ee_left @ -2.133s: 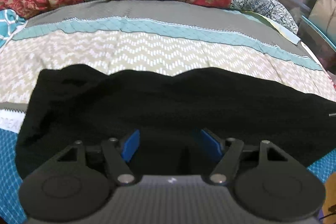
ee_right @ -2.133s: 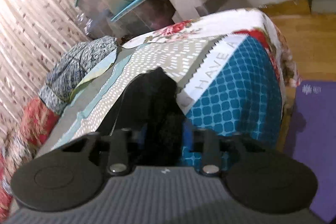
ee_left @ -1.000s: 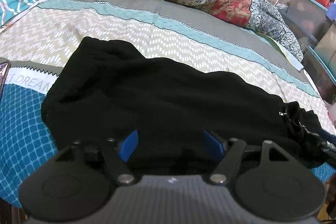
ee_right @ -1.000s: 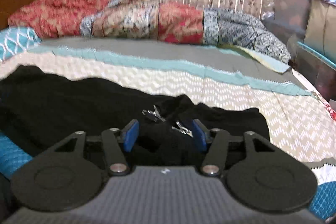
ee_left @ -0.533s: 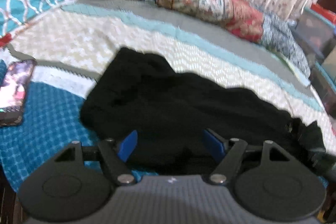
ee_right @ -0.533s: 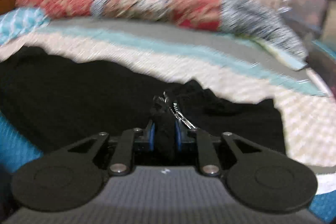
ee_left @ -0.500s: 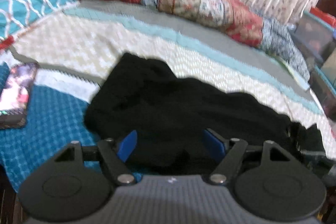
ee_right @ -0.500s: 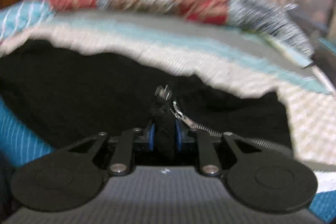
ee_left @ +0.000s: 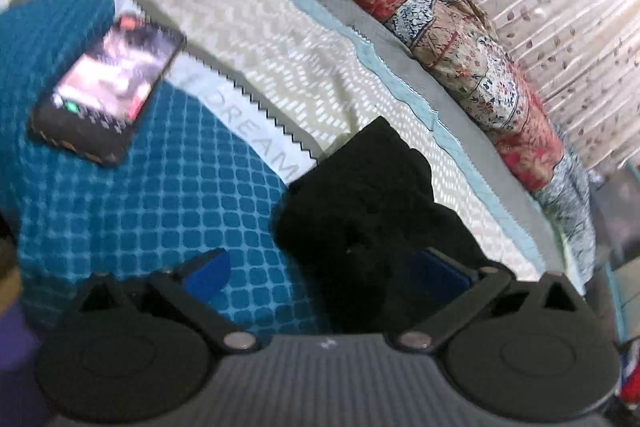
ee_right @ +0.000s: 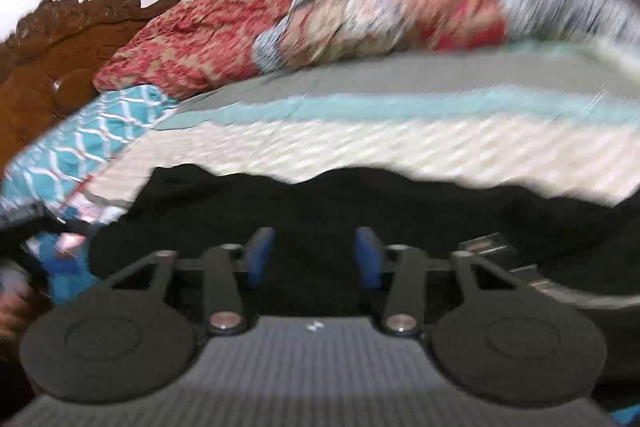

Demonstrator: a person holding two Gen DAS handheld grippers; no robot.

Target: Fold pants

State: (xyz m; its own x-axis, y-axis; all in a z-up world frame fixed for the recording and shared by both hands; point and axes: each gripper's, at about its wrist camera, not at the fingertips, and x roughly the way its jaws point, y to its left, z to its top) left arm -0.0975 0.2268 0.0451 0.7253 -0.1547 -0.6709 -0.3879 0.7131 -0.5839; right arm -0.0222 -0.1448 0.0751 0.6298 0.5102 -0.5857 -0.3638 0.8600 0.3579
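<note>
The black pants lie in a long strip on the patterned bedspread; in the left wrist view their left end sits bunched near the word "DREAM". My left gripper is open, its blue fingertips apart, hovering at that left end of the pants and touching nothing. In the right wrist view the pants spread across the middle. My right gripper is open just above the black cloth, holding nothing. A zipper shows at its right.
A phone with a lit screen lies on the blue part of the bedspread, left of the pants. A rolled red floral quilt lies along the far side. A teal pillow and carved wooden headboard are at left.
My right gripper has opened and let go of the zipper end of the pants, and swung left. My left gripper stayed open and moved left toward the pants' left end; the phone came into view.
</note>
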